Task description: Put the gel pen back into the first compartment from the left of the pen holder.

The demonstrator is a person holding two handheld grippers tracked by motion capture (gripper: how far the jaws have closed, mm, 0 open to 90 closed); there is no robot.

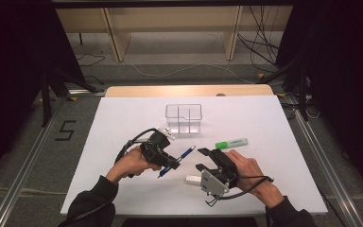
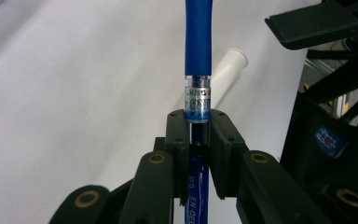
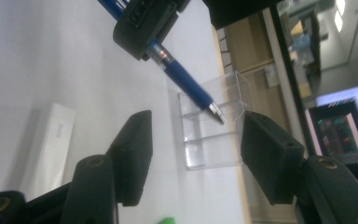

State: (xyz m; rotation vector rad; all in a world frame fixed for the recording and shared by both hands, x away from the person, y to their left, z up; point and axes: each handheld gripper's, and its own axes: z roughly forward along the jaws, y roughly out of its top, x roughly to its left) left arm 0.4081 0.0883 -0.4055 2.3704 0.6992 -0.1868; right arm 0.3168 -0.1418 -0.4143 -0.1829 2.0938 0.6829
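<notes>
A blue pen (image 1: 185,153) lies slanted above the white table, and my left gripper (image 1: 172,163) is shut on its middle. In the left gripper view the jaws pinch the pen (image 2: 198,46) just below its clear band, at my left gripper (image 2: 199,121). My right gripper (image 1: 200,159) stands open just right of the pen's tip, with nothing between its pads. Seen from the right gripper view, the pen (image 3: 186,86) crosses ahead of my right gripper (image 3: 193,149), well beyond the open jaws. The other gripper (image 3: 144,23) holds it.
A clear divided box (image 1: 184,118) stands beyond the grippers, mid-table. A green highlighter (image 1: 231,143) lies right of the pen. A white stick-shaped item (image 1: 194,179) rests on the table (image 1: 123,113) under my right gripper. The table's wooden far edge (image 1: 189,90) runs behind the box.
</notes>
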